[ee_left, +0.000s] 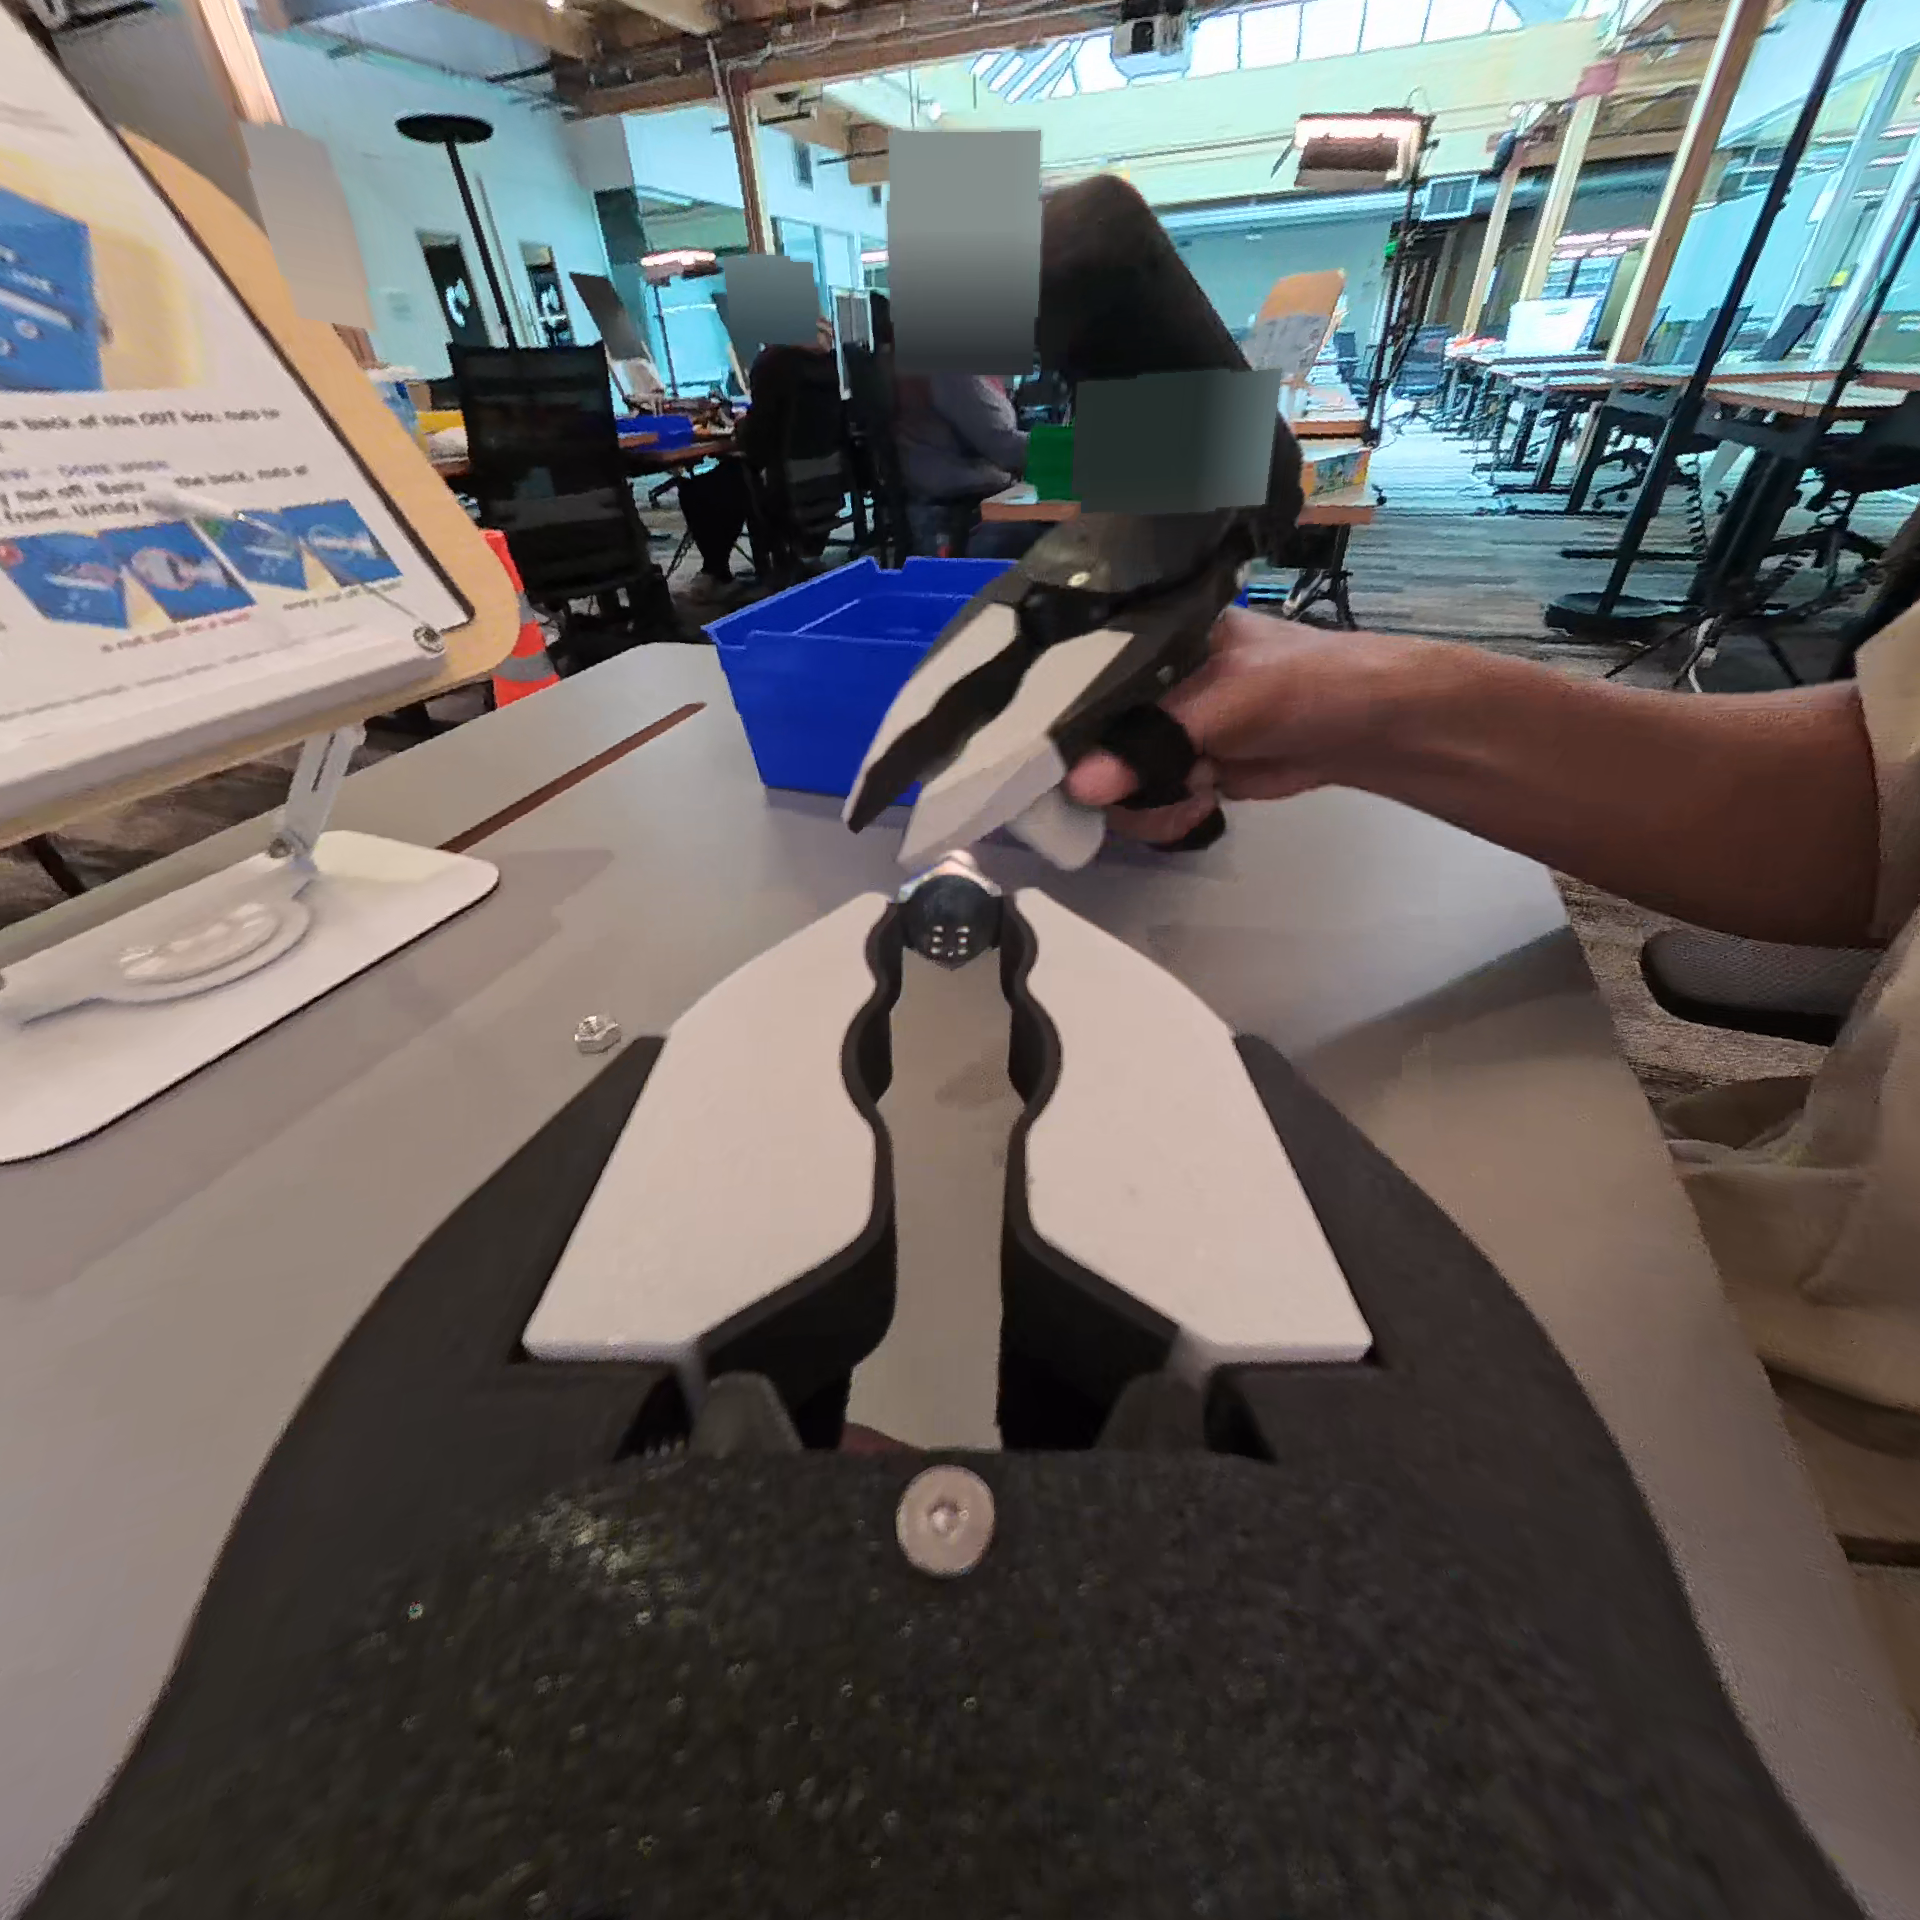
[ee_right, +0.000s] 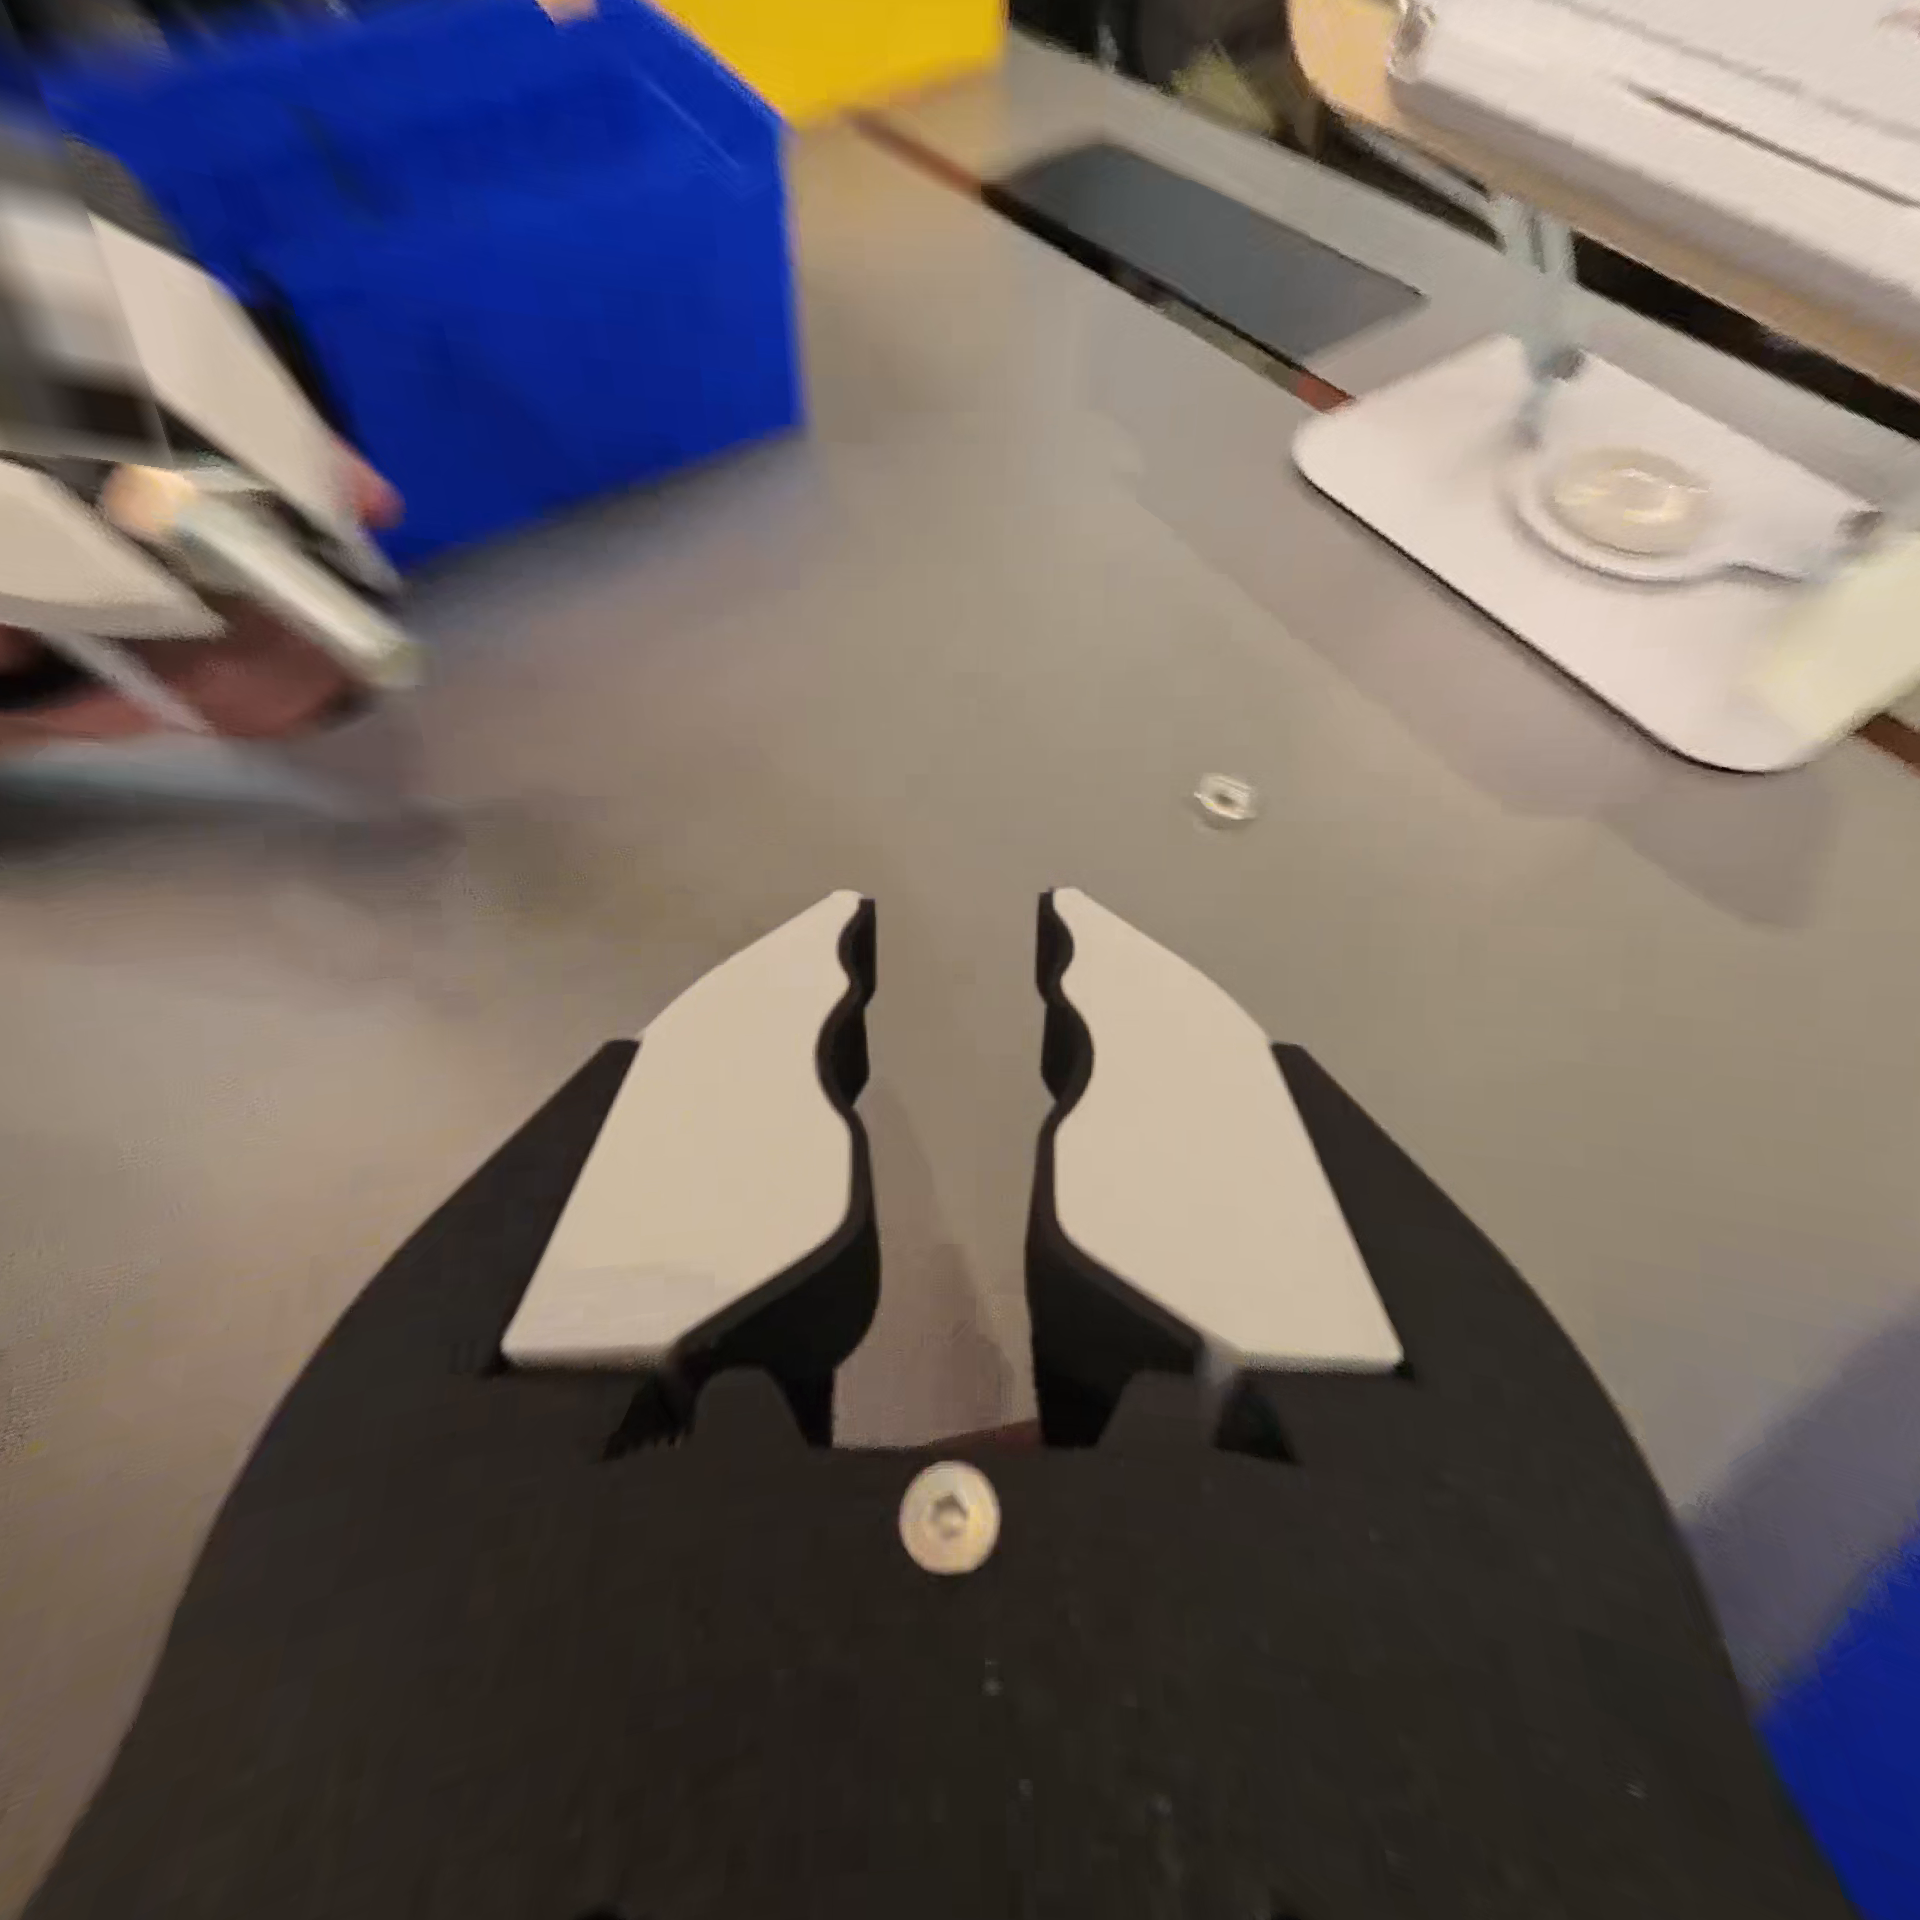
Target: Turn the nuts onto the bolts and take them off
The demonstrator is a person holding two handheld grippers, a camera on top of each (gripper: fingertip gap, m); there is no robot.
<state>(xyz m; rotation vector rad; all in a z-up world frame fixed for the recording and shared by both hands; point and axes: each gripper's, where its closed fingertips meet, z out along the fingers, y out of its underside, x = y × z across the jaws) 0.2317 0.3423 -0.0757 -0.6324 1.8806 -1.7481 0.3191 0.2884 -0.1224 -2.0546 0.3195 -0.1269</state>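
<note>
My left gripper (ee_left: 948, 914) is shut on the hex head of a silver bolt (ee_left: 945, 928), held above the grey table (ee_left: 1299, 987) with its shaft pointing away from the camera. My right gripper (ee_left: 889, 833) hovers just beyond the bolt's far end, tips pointing down at it. In the right wrist view, the right gripper (ee_right: 956, 904) is open and empty above the table. There the left gripper (ee_right: 281, 561) and its bolt (ee_right: 322, 608) show blurred at the left. A loose silver nut (ee_left: 597, 1032) lies on the table; it also shows in the right wrist view (ee_right: 1226, 798).
A blue bin (ee_left: 831, 675) stands at the table's far side, blurred in the right wrist view (ee_right: 520, 260). A white stand (ee_left: 239, 914) holding an instruction sheet is at the left, its base near the nut (ee_right: 1558, 540). A person's arm (ee_left: 1507, 758) reaches in from the right. The grippers' ends are close to 12 cm from one another.
</note>
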